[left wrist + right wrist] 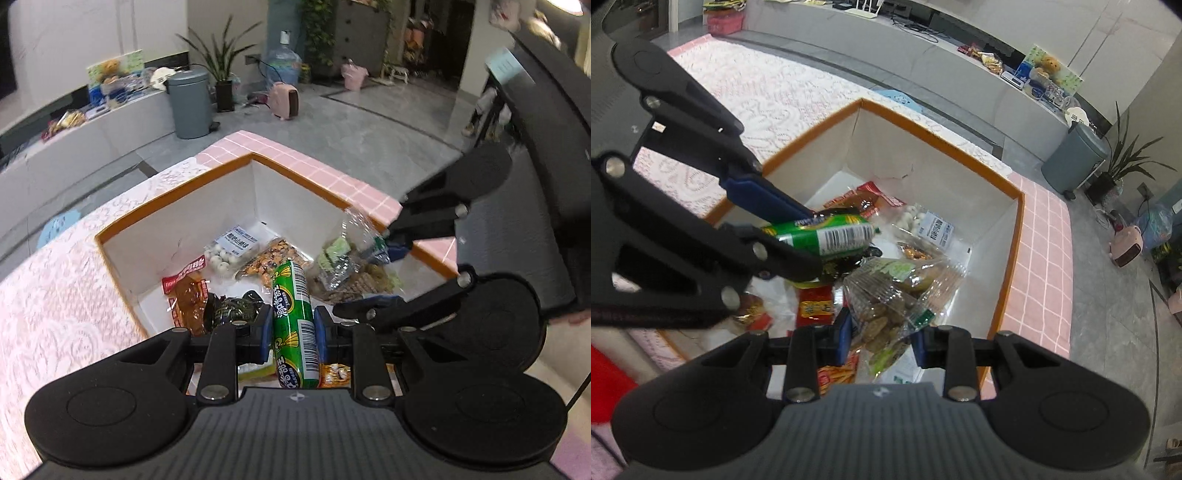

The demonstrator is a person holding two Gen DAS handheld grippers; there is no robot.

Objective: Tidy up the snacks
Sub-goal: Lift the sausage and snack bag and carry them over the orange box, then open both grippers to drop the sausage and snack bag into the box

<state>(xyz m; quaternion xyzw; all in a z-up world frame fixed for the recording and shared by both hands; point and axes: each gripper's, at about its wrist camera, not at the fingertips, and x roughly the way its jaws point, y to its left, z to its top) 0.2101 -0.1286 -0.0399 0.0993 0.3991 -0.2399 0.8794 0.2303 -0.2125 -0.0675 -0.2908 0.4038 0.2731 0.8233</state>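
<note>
Closest to me, my left gripper (293, 334) pinches a green sausage stick (295, 325) between its blue pads, poised over the orange-rimmed box (177, 192). My right gripper (881, 339) clamps a clear bag of biscuits (886, 299) over the same box. Deeper inside lie a red packet (186, 291) and a bag of white balls (231, 251).
</note>
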